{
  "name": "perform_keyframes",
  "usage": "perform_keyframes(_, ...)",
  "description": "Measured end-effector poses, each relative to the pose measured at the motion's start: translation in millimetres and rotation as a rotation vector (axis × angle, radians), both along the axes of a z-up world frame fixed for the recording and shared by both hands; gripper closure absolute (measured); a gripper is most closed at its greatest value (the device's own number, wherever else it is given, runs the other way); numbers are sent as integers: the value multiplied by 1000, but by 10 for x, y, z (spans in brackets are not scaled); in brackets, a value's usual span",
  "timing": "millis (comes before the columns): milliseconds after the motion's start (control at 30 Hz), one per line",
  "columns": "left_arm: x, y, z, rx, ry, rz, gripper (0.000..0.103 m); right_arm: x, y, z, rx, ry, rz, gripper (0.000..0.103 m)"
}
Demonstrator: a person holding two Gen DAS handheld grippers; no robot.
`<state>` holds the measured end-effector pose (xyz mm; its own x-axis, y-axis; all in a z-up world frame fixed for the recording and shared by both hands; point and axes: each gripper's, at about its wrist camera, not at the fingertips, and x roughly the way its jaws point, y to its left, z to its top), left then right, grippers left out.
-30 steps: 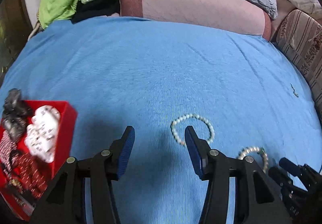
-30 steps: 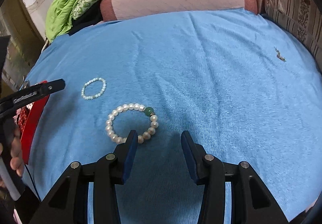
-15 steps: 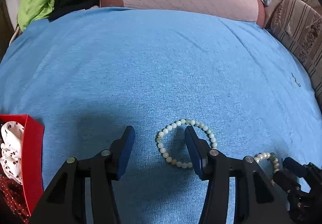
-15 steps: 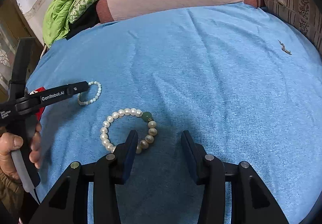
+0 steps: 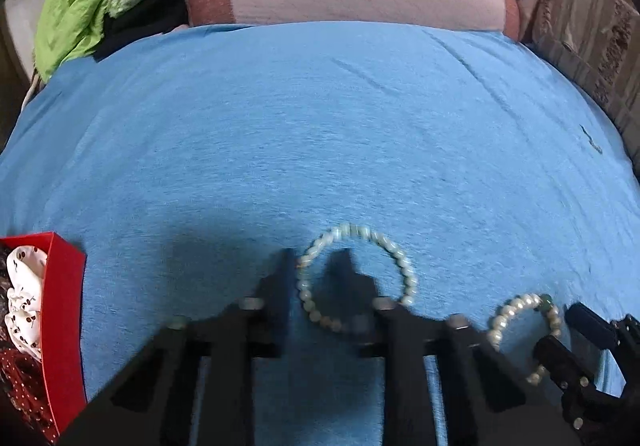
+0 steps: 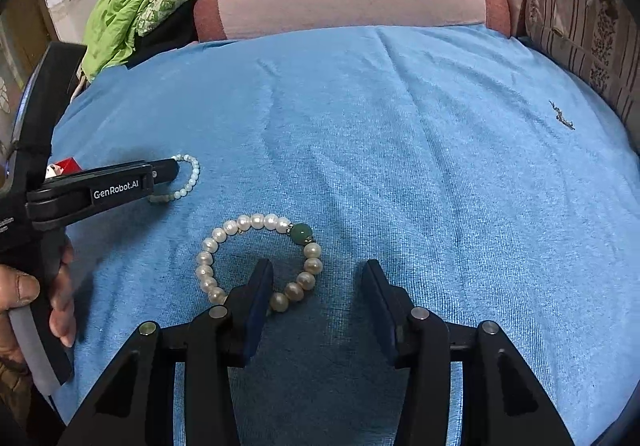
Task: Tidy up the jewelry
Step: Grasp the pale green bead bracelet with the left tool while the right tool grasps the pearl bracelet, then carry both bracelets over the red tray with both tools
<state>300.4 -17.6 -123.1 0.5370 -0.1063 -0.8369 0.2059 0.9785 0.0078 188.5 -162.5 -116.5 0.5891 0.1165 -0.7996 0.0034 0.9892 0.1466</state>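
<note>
**Left gripper closes on pale bracelet**

The left gripper (image 5: 314, 266) has just been closing, its jaws clenched on the left arc of the pale bead bracelet (image 5: 360, 232). That ring lies flat on the blue bedsheet (image 6: 400, 145), near-round, with no clear long axis. The right gripper (image 6: 318, 278) stands released, its left finger over the pearl bracelet (image 6: 256, 221), whose green bead faces far-right. A red box (image 5: 66, 286) sits at the left.
</note>
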Motion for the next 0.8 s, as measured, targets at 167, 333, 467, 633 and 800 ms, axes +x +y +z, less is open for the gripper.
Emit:
perform_keyframes(167,-40,-6,26,-16,18,2,98,-2,-5,3,13,-7,7,74)
perform_keyframes(333,-119,25,73,-30,30,9,98,16,3,18,17,-5,21,89)
perform_keyframes(467,-216,51,116,-35,26,24,98,12,-26,29,38,0,14,92)
perform_keyframes(633,-351,69,248,-54,7,26,98,-21,-18,93,45,-6,19,92)
perform_keyframes(800,-516,61,451,-79,-24,17,98,-84,9,214,46,-30,29,92)
